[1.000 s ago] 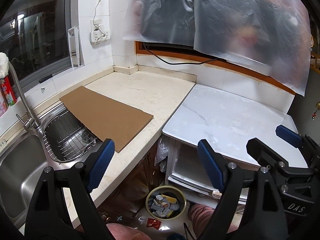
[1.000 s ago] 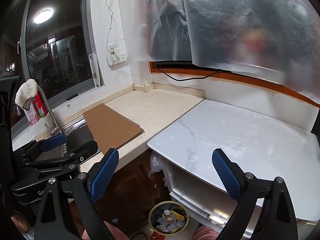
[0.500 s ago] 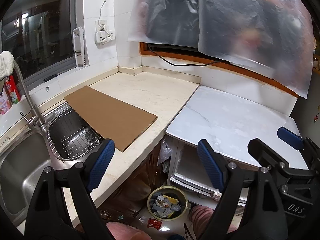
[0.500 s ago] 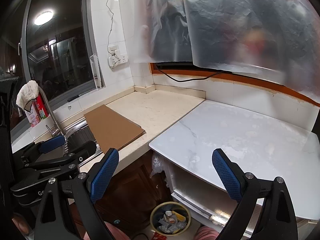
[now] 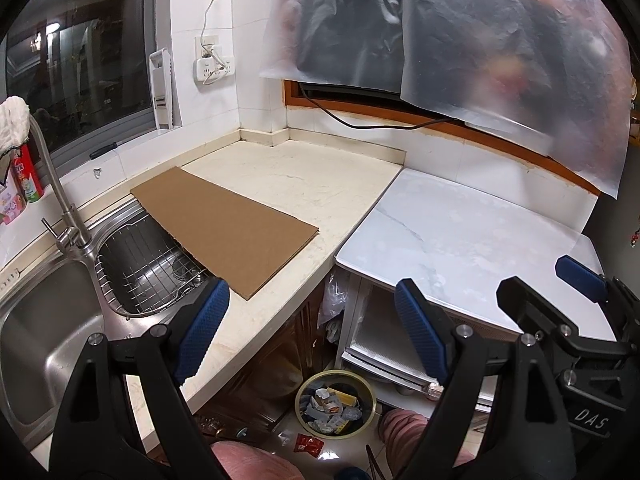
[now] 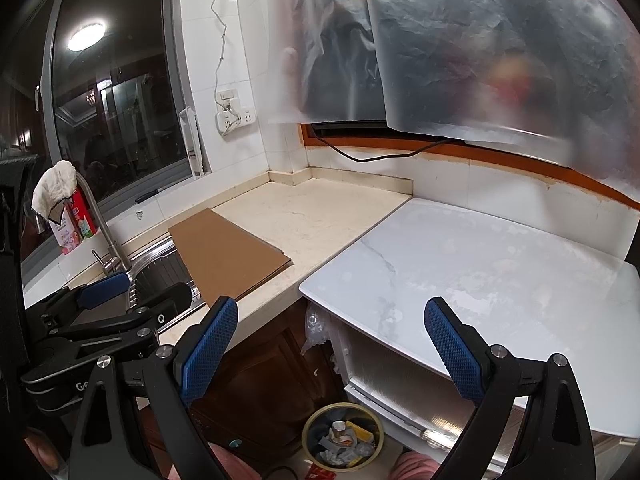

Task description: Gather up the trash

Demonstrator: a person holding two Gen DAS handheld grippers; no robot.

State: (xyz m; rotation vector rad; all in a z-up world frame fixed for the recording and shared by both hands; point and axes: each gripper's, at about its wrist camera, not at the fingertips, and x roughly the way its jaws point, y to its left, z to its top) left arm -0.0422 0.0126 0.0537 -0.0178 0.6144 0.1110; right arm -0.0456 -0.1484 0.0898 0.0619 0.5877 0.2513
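Both grippers are up in the air over the kitchen, and neither one is holding anything. The left gripper (image 5: pixel 310 328) has its blue fingers spread wide apart, and the right gripper (image 6: pixel 330 346) is spread wide too. This looks like the looking-around step, when you hunt for trash before you grab it. The bin (image 5: pixel 335 407) sits low on the floor, under the edge where the two counters meet, and it already has crumpled papers and wrappers in it. A small red wrapper (image 5: pixel 308 443) lies on the floor just beside the bin (it looks thin and crinkly, so it may slip). I think the next move is to go down low, pinch that wrapper by an edge, and drop it in the bin. The other thing that might be trash is the cardboard (image 5: pixel 224 228), a flat brown sheet, stiff and dull, lying on the cream counter (image 5: pixel 320 184) with one end hanging over the sink (image 5: pixel 48 320). It is wide and flat, so a gripper would have to catch the end that sticks out. The sink is shiny metal with a wire rack inside. The white top (image 5: pixel 460 232) is smooth like marble, with nothing on it. Cloudy plastic sheets (image 5: pixel 500 40) hang over the window above it.
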